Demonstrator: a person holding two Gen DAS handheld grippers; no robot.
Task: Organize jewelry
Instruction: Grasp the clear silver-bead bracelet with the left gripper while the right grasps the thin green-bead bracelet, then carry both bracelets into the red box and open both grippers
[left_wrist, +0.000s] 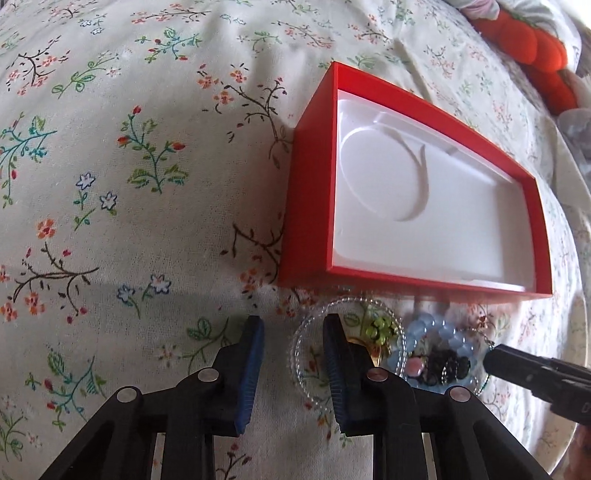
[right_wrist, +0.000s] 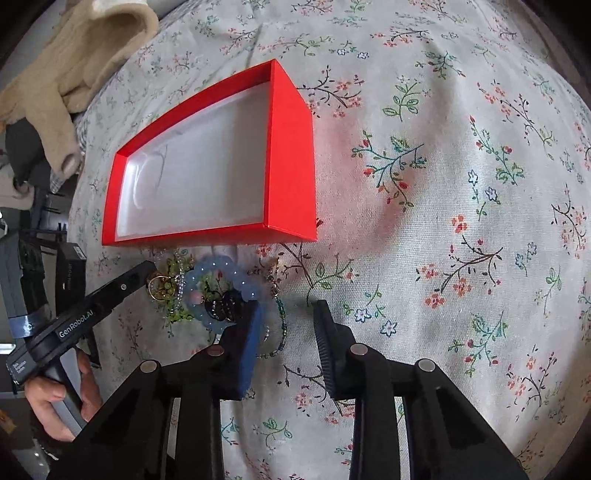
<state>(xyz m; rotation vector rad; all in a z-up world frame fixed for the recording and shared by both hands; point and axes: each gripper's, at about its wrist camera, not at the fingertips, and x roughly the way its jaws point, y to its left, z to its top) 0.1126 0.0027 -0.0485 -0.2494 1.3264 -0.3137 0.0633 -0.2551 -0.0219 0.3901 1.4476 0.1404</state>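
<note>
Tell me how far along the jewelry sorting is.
Nothing is done: the red box shows only its bare white tray. In hand: nothing. The left gripper and right gripper are both open, poised at the jewelry. Left: the blue bead bracelet, the dark bracelet, the green piece and the clear bead bracelet all lie on the floral cloth.

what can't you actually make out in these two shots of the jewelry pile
- Gold ring, left wrist view: mostly hidden behind the left gripper finger.
- Dark bead cluster, right wrist view: too small and dark to tell what it is.
- Green bead chain, right wrist view: partly covered by the right gripper finger.
</note>
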